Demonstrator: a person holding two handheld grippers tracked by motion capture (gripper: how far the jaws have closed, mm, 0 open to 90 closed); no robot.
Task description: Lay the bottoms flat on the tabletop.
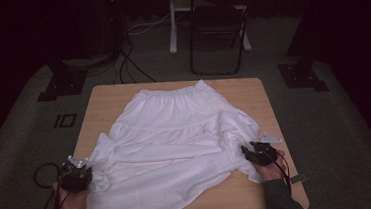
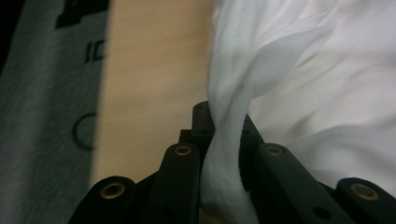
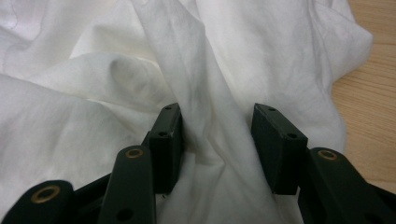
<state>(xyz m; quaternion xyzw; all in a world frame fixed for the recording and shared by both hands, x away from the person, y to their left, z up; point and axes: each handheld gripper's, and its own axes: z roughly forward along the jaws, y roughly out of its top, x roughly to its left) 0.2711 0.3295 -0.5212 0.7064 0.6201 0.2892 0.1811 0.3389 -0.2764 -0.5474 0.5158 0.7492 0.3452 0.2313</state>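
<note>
We find a white tiered skirt [image 1: 176,135] spread across the wooden desk [image 1: 103,98], its elastic waistband at the far edge and its hem falling over the near edge toward the person. The left hand-held gripper [image 1: 85,168] sits at the near left corner of the desk, held in the person's left hand [image 1: 70,199], at the left margin of the skirt. In the left gripper view we see its two black jaws brought close together with a twisted fold of the white cloth [image 2: 224,154] pinched between the pads; the cloth rises out of the jaws and fans into the rest of the garment, with bare desk [image 2: 149,70] alongside. The right hand-held gripper [image 1: 251,152] lies at the right margin of the skirt near the right edge of the desk, held in the person's right hand [image 1: 271,170]. In the right gripper view its jaws stand clearly apart, with a ridge of the skirt [image 3: 215,130] running up between them; the left jaw lies against the cloth, the right one stands clear of the ridge, and we see no pinch. A folding chair [image 1: 217,26] stands on the floor beyond the desk.
</note>
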